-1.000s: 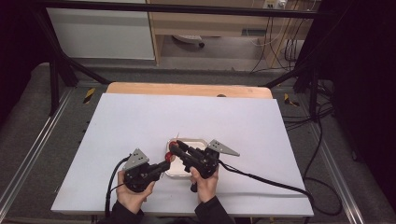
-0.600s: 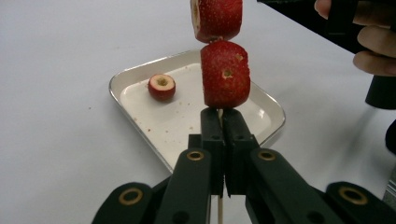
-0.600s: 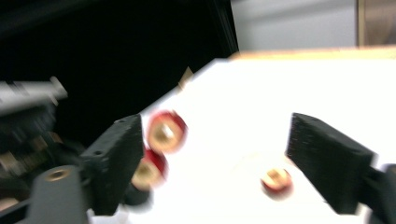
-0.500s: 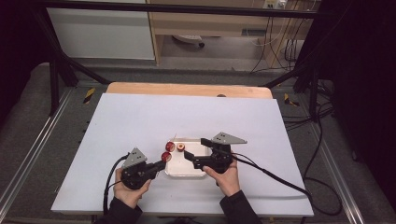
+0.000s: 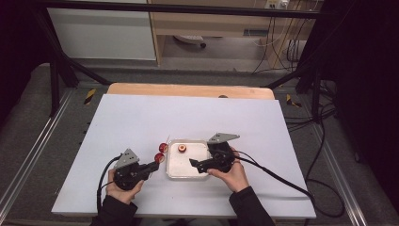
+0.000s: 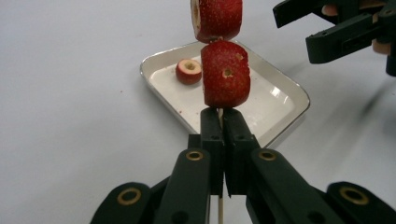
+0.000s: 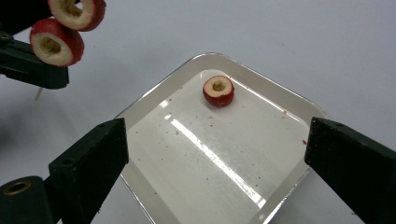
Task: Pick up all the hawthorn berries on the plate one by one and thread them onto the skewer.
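Note:
My left gripper (image 6: 223, 122) is shut on a thin wooden skewer (image 6: 220, 212). Two red strawberry pieces (image 6: 225, 73) (image 6: 217, 18) are threaded on it just past the jaws. In the high view this gripper (image 5: 155, 165) sits left of a white tray (image 5: 188, 172), with the skewered pieces (image 5: 160, 157) at the tray's left edge. One more hollowed strawberry piece (image 7: 218, 91) lies in the tray's far part. My right gripper (image 7: 217, 135) hovers over the tray's right half (image 5: 194, 164). Its jaws have just been opening and stand wide apart, with nothing between them.
The tray rests on a white sheet (image 5: 244, 122) that covers a wooden table (image 5: 188, 89). Black cables (image 5: 282, 176) trail from both grippers across the sheet toward the near edge. Metal rails and a dark frame flank the table.
The two grippers were together over the tray. The right one has pulled away to the right and opened. The left one has drawn back to the left with the skewer and its two pieces.

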`<action>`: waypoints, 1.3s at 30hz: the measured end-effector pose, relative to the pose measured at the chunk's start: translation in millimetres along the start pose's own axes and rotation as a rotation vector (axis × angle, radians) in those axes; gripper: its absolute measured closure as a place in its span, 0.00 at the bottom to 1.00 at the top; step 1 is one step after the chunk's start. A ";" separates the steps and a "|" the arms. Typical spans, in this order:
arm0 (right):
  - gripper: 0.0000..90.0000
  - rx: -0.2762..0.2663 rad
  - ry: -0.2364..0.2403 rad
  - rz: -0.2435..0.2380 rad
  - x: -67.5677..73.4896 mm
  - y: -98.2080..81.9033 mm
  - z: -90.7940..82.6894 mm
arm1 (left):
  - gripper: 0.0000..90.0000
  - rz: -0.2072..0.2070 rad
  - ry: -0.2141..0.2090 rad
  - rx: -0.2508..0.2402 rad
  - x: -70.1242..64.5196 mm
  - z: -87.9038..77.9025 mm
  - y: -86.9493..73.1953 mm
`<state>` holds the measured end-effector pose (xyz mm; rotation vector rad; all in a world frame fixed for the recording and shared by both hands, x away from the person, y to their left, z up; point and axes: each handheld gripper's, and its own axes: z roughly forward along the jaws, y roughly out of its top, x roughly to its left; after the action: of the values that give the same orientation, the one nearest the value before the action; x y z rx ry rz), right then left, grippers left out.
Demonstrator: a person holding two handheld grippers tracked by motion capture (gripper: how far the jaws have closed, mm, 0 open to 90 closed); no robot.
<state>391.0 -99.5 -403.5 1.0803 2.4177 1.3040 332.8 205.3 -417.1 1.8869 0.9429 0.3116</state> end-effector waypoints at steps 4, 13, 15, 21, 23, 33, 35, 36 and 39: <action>0.07 0.035 -0.009 -0.012 0.0 8.3 5.1 | 0.98 -0.003 0.009 0.000 4.6 -1.1 -2.0; 0.08 0.116 -0.015 -0.057 1.5 27.9 21.0 | 0.98 0.005 0.024 0.003 11.1 -4.3 -3.3; 0.08 0.126 -0.017 -0.051 0.5 32.8 24.1 | 0.98 0.002 0.025 -0.001 12.1 -5.4 -3.4; 0.10 0.152 -0.025 -0.060 -4.6 42.0 31.0 | 0.98 -0.001 0.031 -0.006 15.1 -7.8 -3.4; 0.11 0.166 -0.033 -0.064 -6.8 44.5 33.6 | 0.98 -0.002 0.031 -0.006 15.1 -7.6 -3.3; 0.24 0.276 -0.031 -0.076 -7.8 61.7 59.3 | 0.98 -0.001 0.037 -0.009 16.3 -7.8 -3.2; 0.28 0.283 -0.030 -0.077 -8.7 64.9 65.2 | 0.98 -0.001 0.037 -0.009 16.3 -7.9 -3.2; 0.30 0.293 -0.029 -0.077 -9.0 66.3 68.1 | 0.98 -0.001 0.036 -0.009 16.4 -7.9 -3.1; 0.35 0.330 -0.022 -0.106 -8.8 69.7 78.1 | 0.98 -0.003 0.036 -0.009 17.3 -8.2 -2.9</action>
<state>470.1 -30.6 -396.6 1.0139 2.6961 0.8757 338.3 223.9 -418.5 1.8774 0.9663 0.3487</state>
